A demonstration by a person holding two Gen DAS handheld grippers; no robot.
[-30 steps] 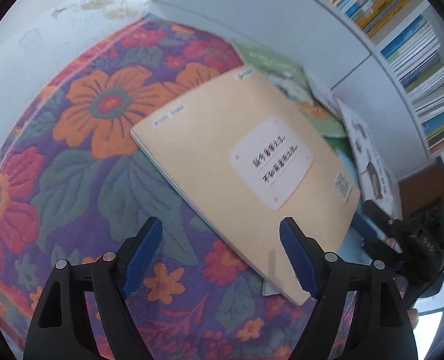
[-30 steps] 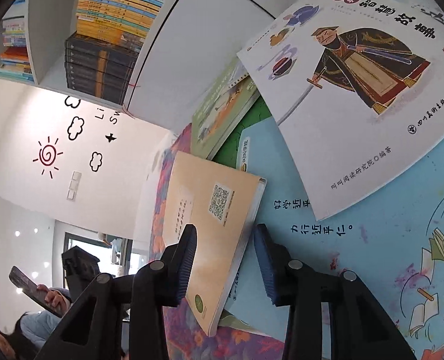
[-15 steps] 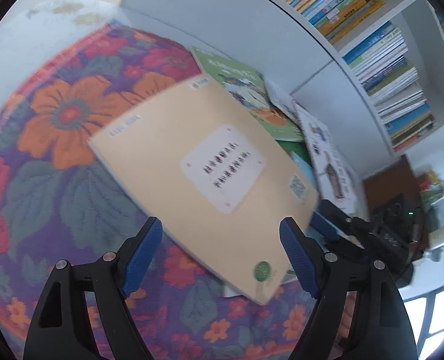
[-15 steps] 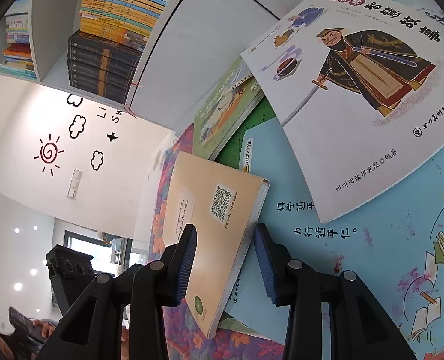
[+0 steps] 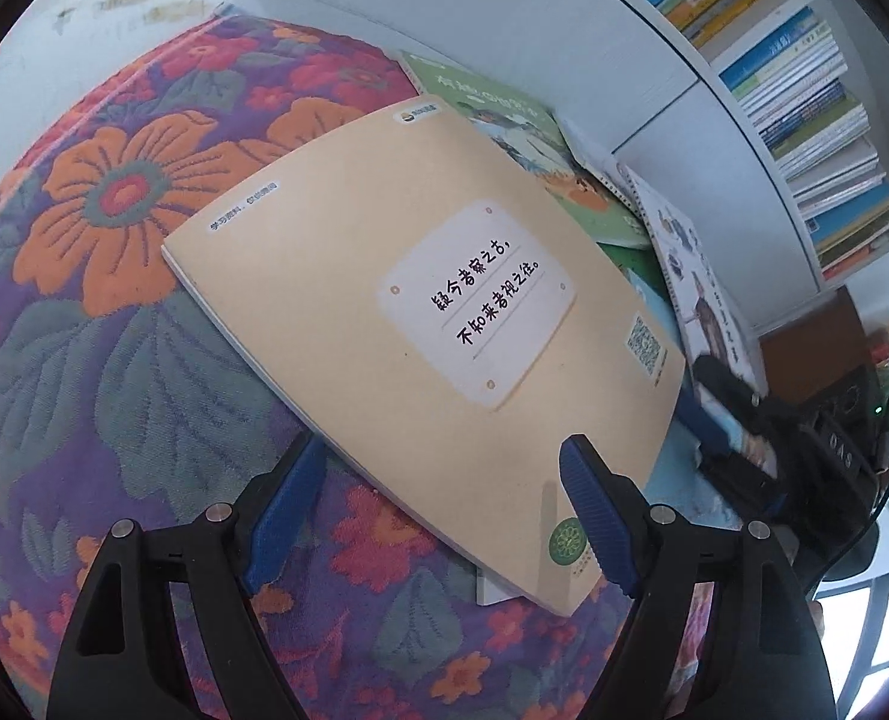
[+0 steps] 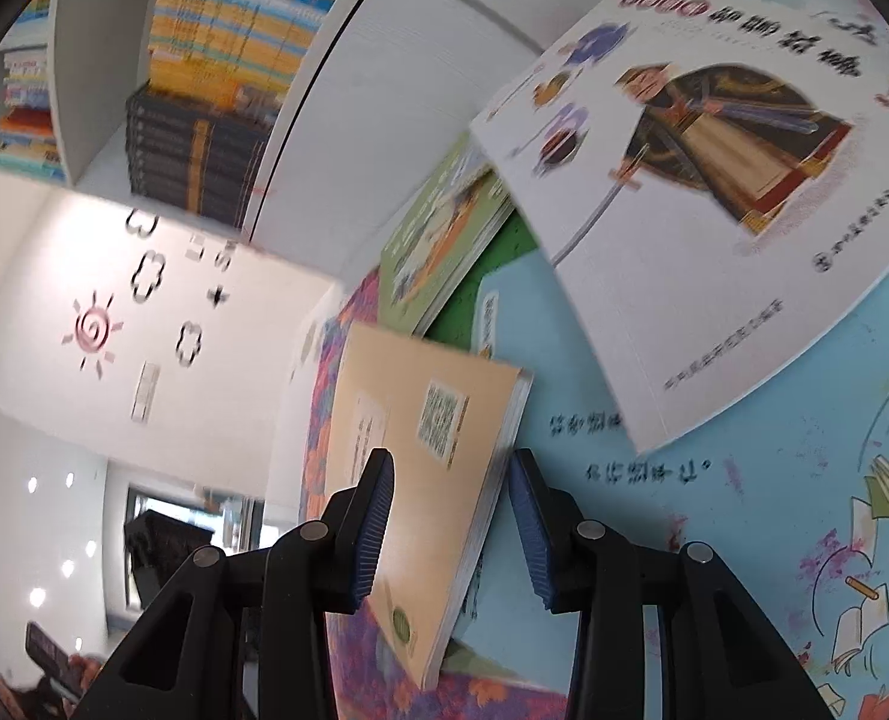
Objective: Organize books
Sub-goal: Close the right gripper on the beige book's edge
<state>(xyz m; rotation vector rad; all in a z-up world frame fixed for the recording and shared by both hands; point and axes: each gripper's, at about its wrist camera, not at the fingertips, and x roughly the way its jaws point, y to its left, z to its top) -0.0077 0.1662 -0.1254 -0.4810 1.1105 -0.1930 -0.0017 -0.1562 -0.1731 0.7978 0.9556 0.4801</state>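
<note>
left wrist view: the left hand-held gripper (image 5: 441, 498) stands released, its blue pads wide apart on either side of the near corner of the tan book (image 5: 420, 324), neither pad pressing on it. the tan book lies in the middle of the frame on the floral cloth (image 5: 102, 312), its far edge overlapping a green book (image 5: 528, 132) toward the upper right, below the bookshelf (image 5: 804, 96). the risk here is closing on the cover alone, which would probably let the pages sag or fan out, or pinching the cloth along with the book and dragging it.

right wrist view: the right hand-held gripper (image 6: 450, 522) is part-way apart, straddling the spine-side edge of the tan book (image 6: 420, 480) at lower centre; the frame is blurred and i cannot tell whether the pads touch it. a white picture book (image 6: 714, 192) in the upper right rests on a light blue book (image 6: 774, 480) just beside the jaws. if both grippers pull at different angles the tan book could twist or bend. lifting it may also nudge the overlapping green and white books into sliding off the loose pile.
</note>
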